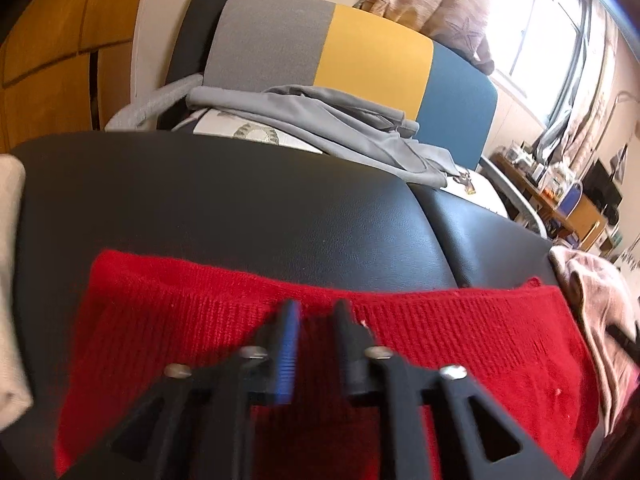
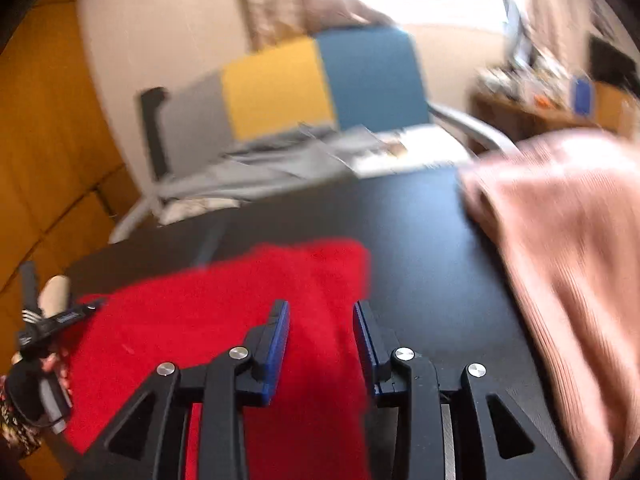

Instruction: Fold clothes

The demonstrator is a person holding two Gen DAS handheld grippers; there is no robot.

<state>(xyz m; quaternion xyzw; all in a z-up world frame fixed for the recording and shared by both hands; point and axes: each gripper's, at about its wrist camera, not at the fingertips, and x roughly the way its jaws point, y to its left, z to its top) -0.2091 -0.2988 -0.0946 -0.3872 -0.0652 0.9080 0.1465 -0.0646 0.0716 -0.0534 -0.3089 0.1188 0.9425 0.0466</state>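
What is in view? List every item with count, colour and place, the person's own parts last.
sweater: one, red, flat on the black surface.
black surface: one, under the sweater.
pink garment: one, right of the sweater.
cream cloth: one, at the surface's left edge.
panel: one, grey, yellow and blue, behind.
grey garment: one, before the panel.
left gripper: black, jaws apart over the sweater.
right gripper: black, jaws apart at the sweater's right edge.

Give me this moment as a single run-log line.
left gripper: open over red sweater | right gripper: open, empty, over sweater's right edge | pink garment: right, unfolded
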